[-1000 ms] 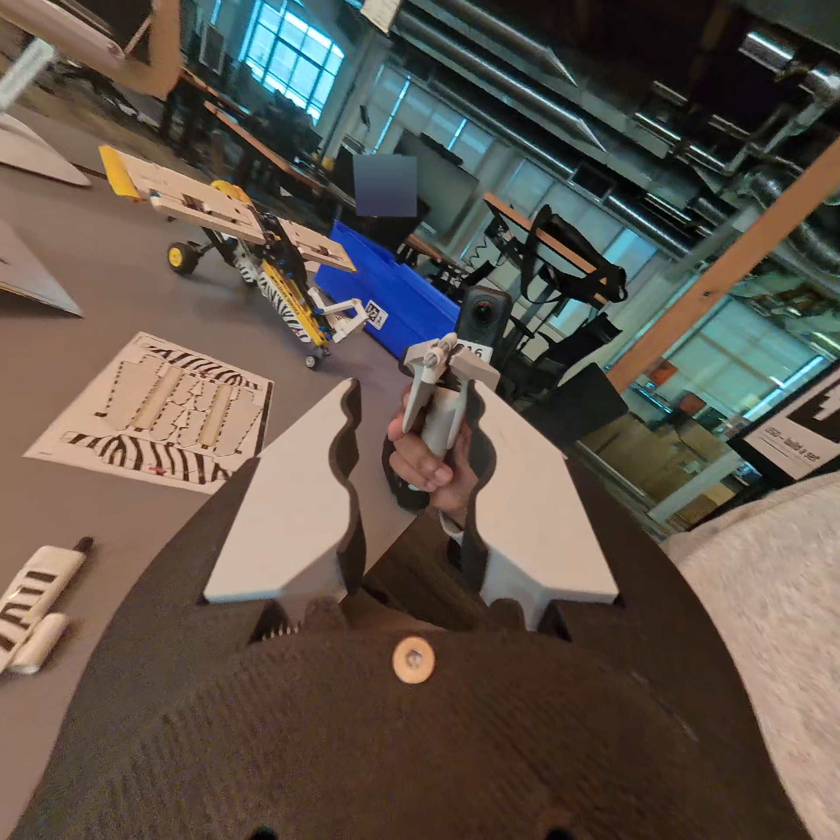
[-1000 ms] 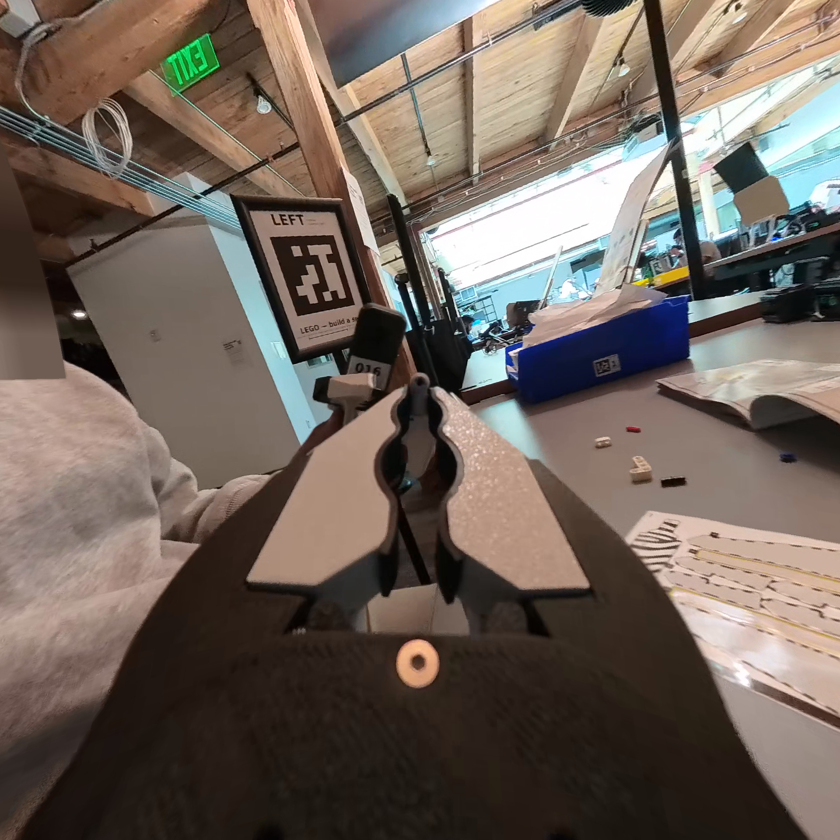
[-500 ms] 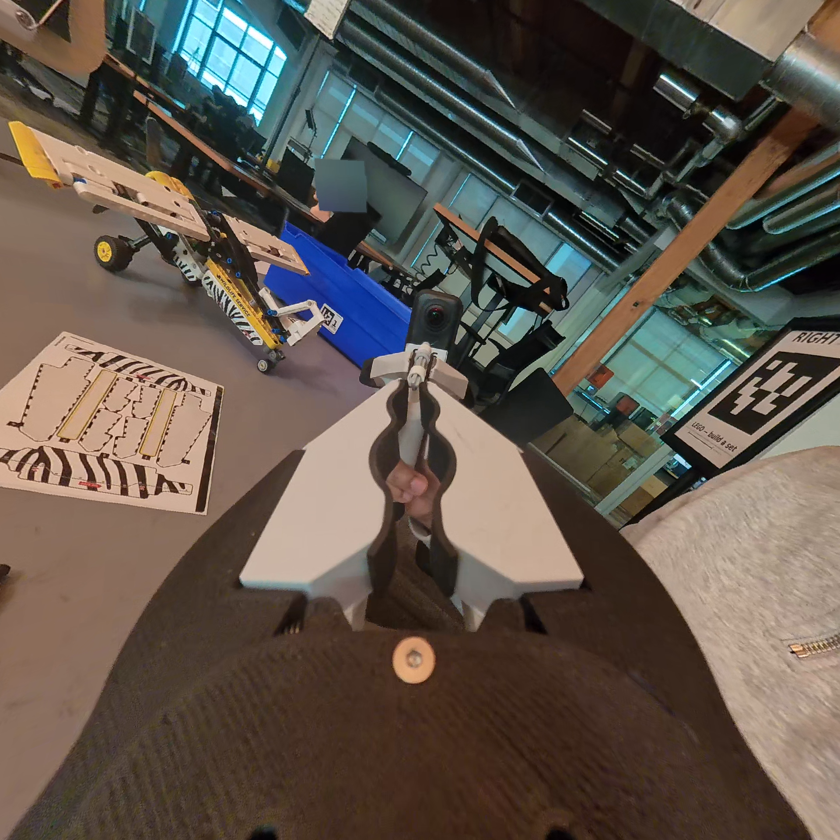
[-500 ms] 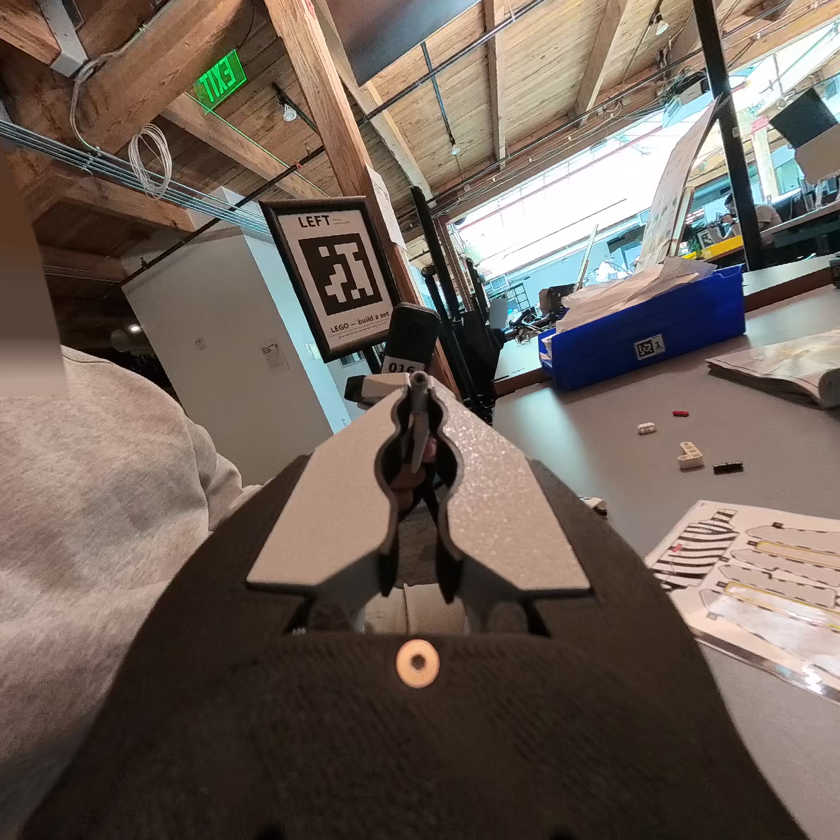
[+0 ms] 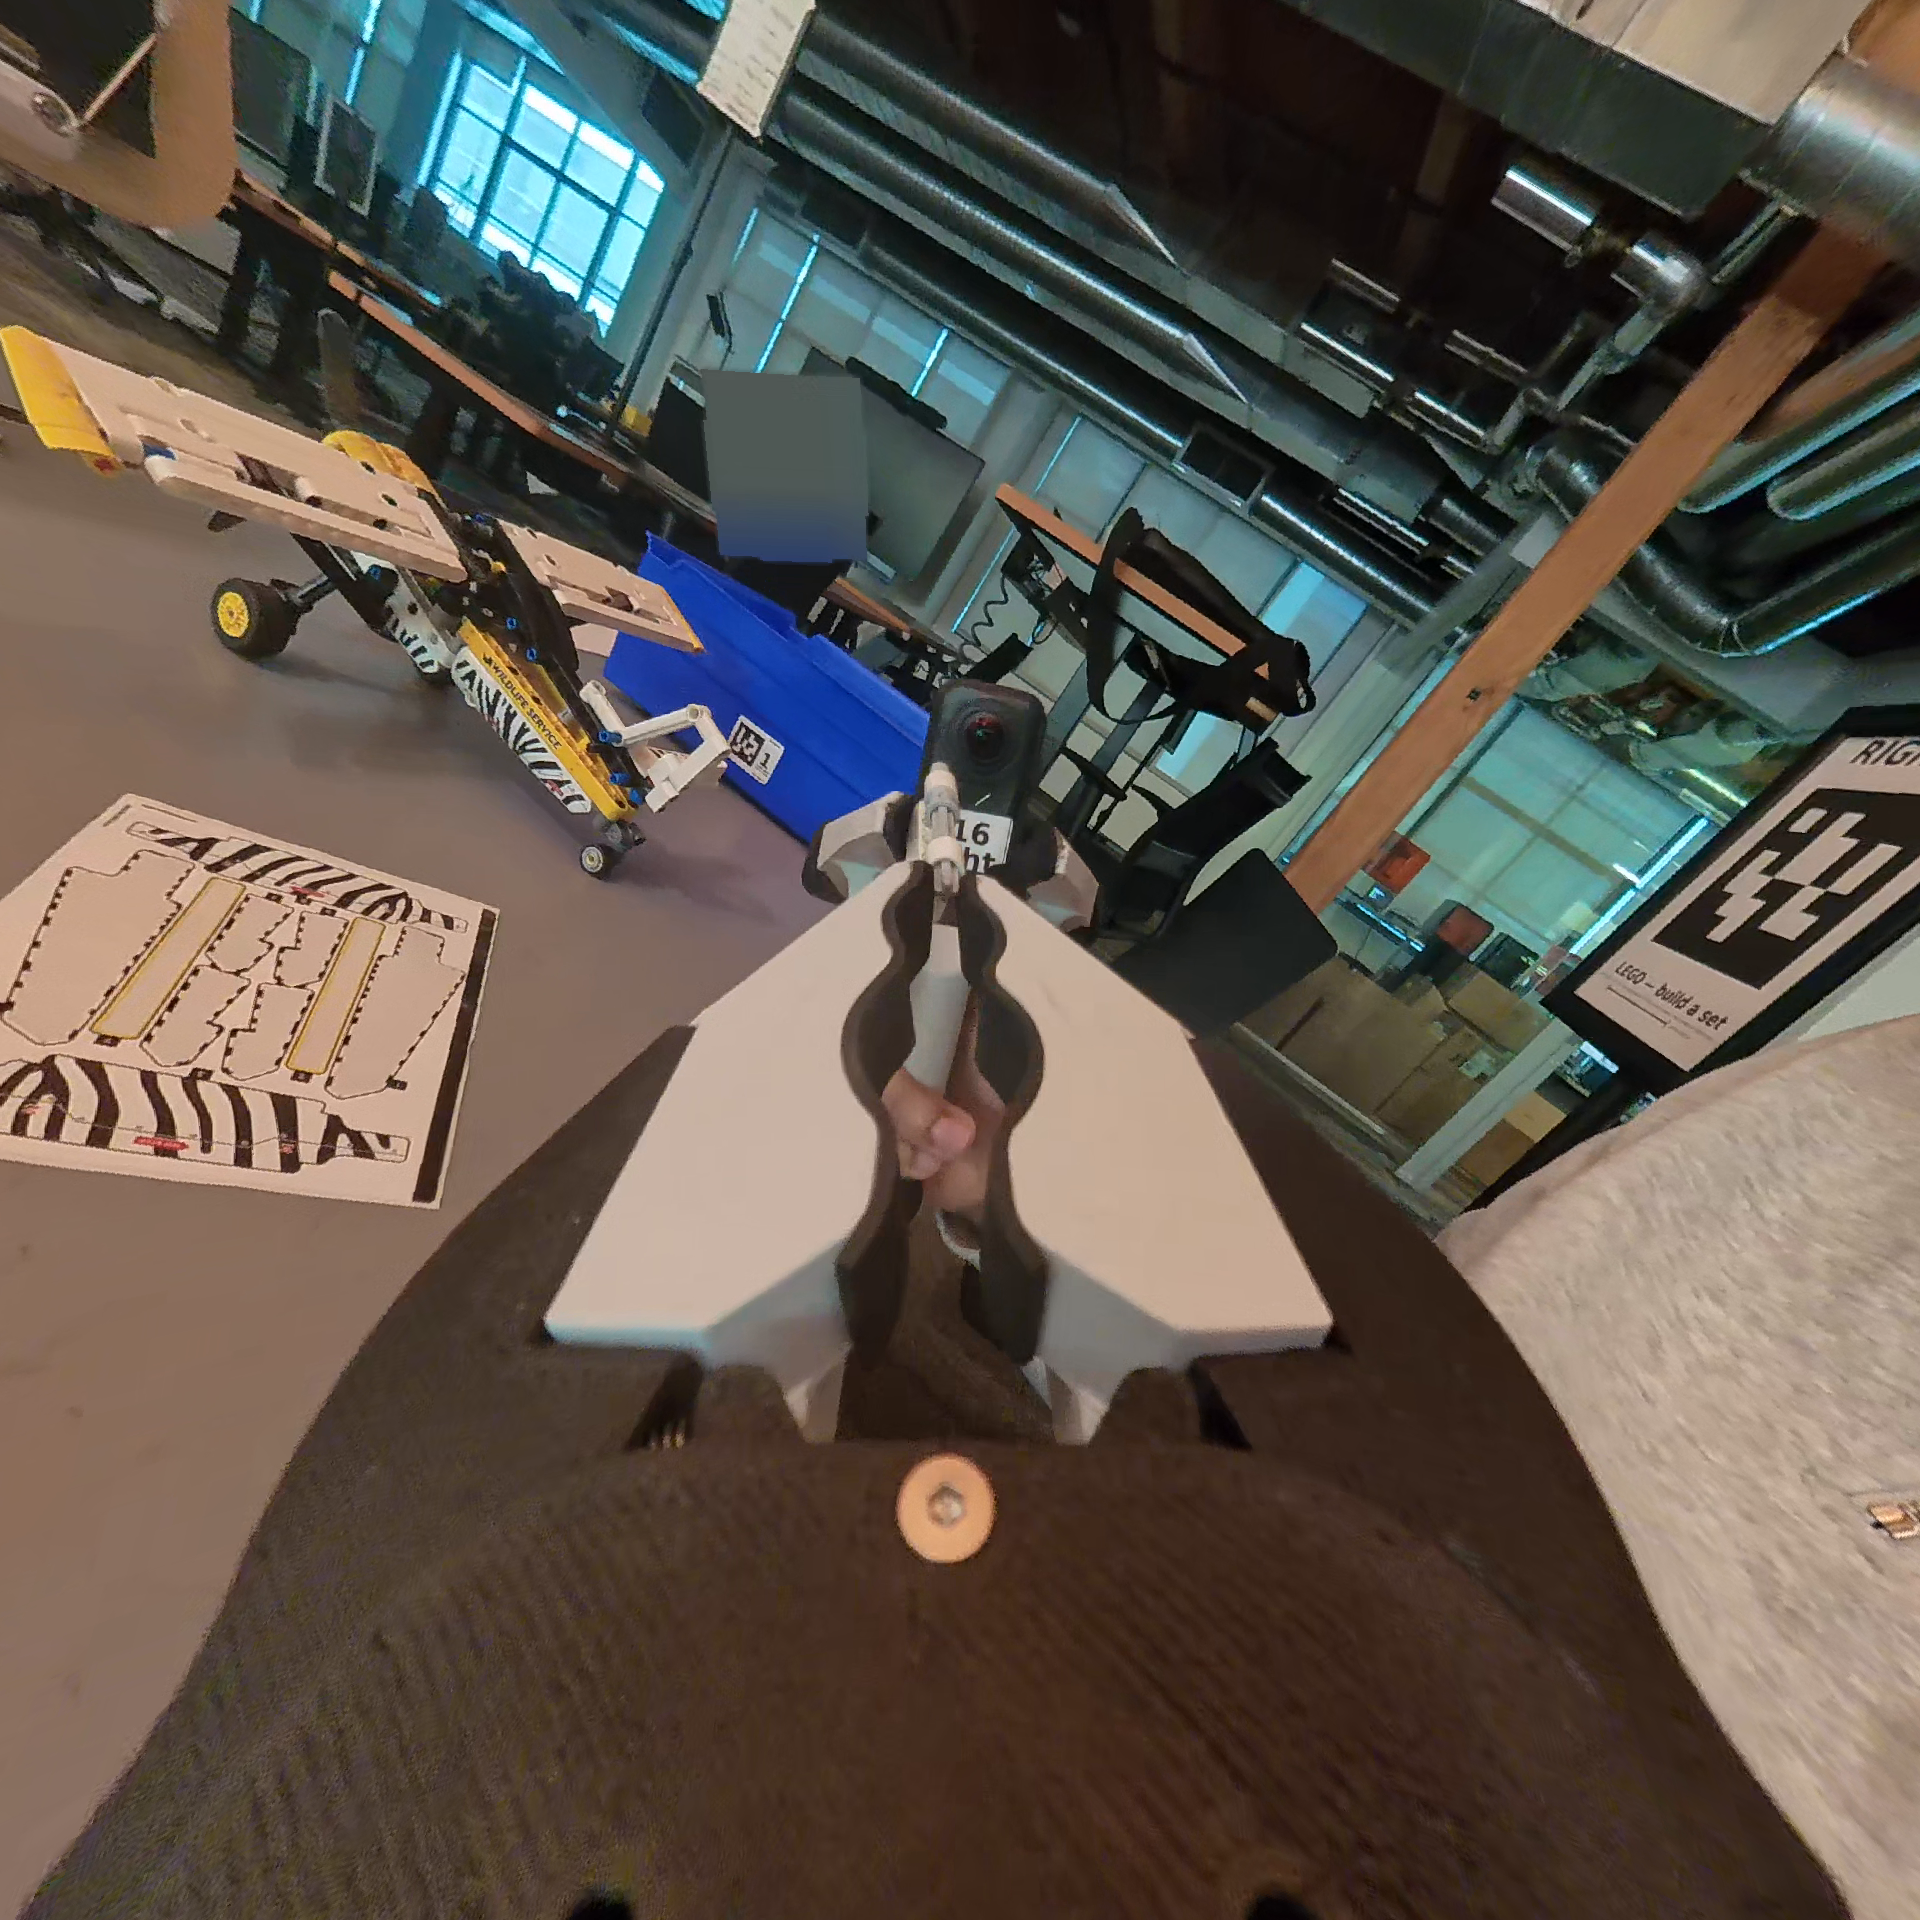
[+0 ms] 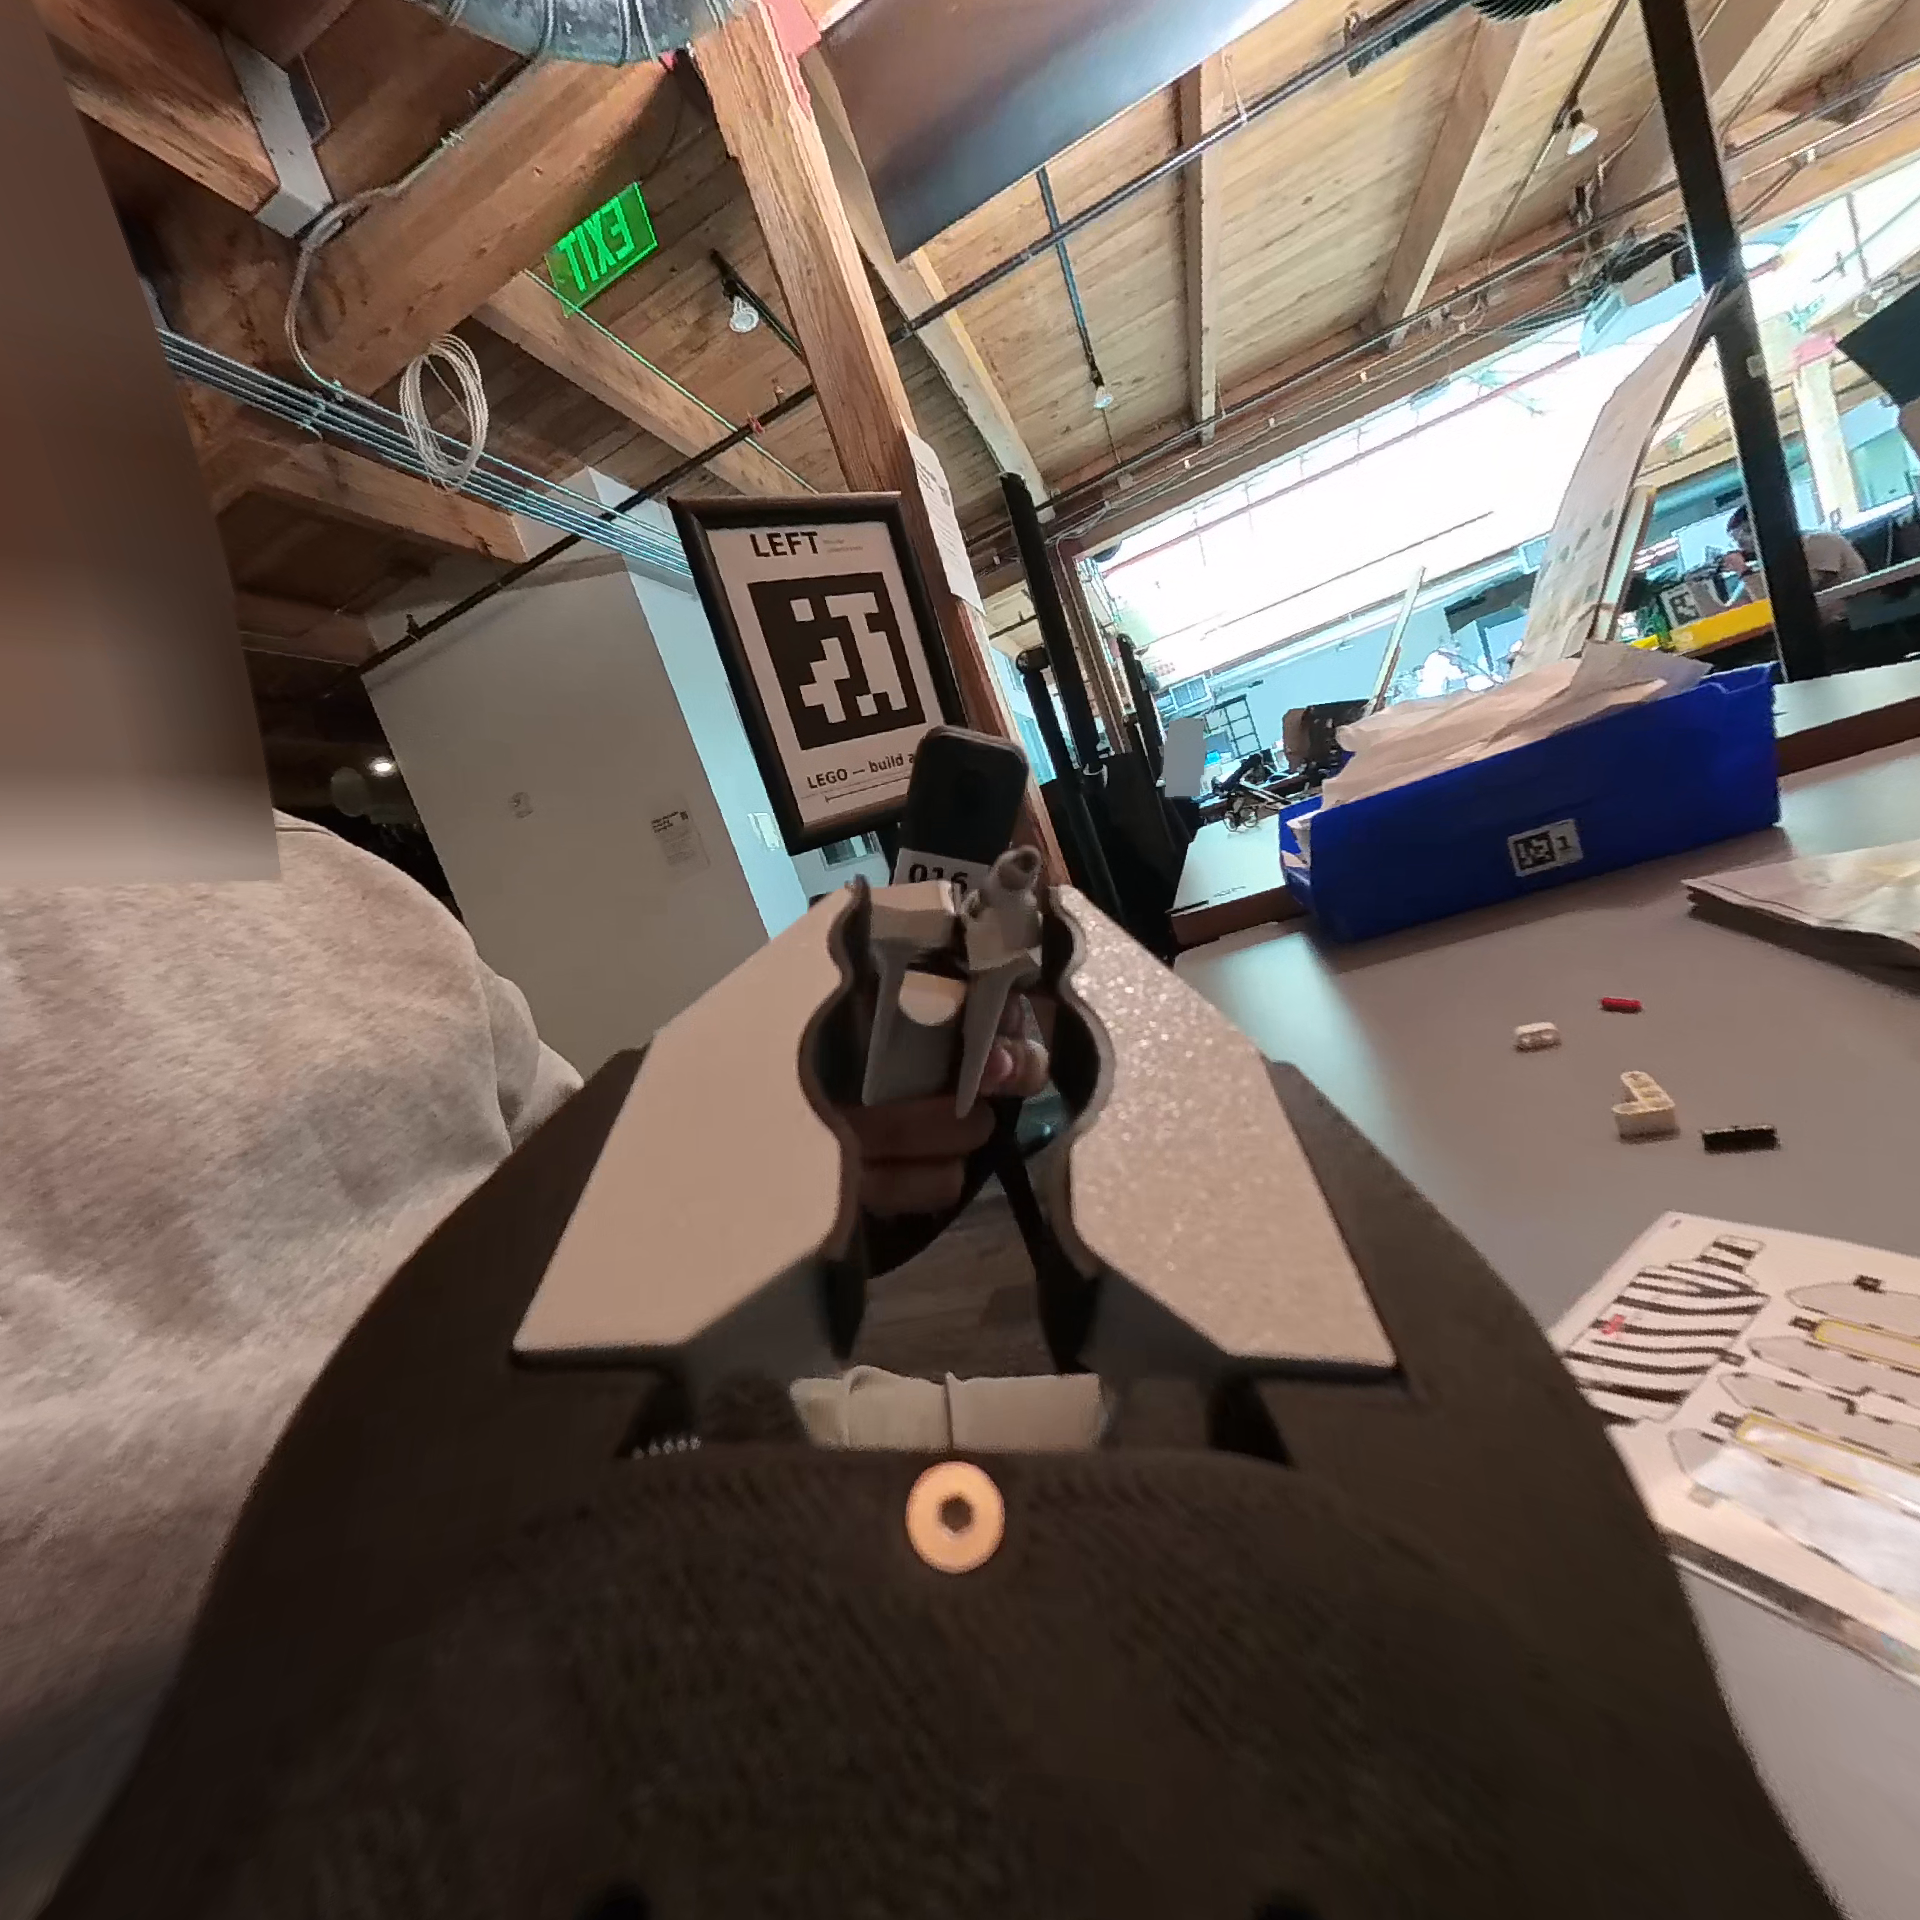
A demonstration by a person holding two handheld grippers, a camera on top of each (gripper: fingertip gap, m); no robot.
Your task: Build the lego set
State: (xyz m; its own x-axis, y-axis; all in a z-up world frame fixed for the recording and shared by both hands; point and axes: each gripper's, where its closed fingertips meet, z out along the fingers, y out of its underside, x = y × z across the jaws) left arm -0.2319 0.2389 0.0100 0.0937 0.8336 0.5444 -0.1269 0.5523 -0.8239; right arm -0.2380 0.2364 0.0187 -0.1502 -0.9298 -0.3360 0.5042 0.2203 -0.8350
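Note:
My left gripper (image 5: 940, 883) is shut on a small white and grey lego pin piece (image 5: 940, 831), held up in the air. My right gripper (image 6: 956, 906) faces it tip to tip, with its jaws open around the left gripper's fingers (image 6: 896, 997) and the piece (image 6: 1003, 883). The right gripper's fingers (image 5: 844, 857) show on both sides of the piece in the left wrist view. The half-built yellow, white and zebra-striped lego plane (image 5: 468, 623) stands on the grey table (image 5: 156, 1351) at far left.
A zebra sticker sheet (image 5: 229, 997) lies on the table (image 6: 1403, 1039); it also shows in the right wrist view (image 6: 1766, 1382). A blue bin (image 5: 790, 696) stands behind. Loose pieces (image 6: 1647, 1107) and a booklet (image 6: 1829, 904) lie near the bin (image 6: 1538, 821). A person's grey sleeve (image 6: 208, 1143) is close. The grippers are tip to tip, or close to it.
One second ago the right gripper held the piece and the left was open. The left closed on it, then the right opened, so the piece now sits in the left gripper.

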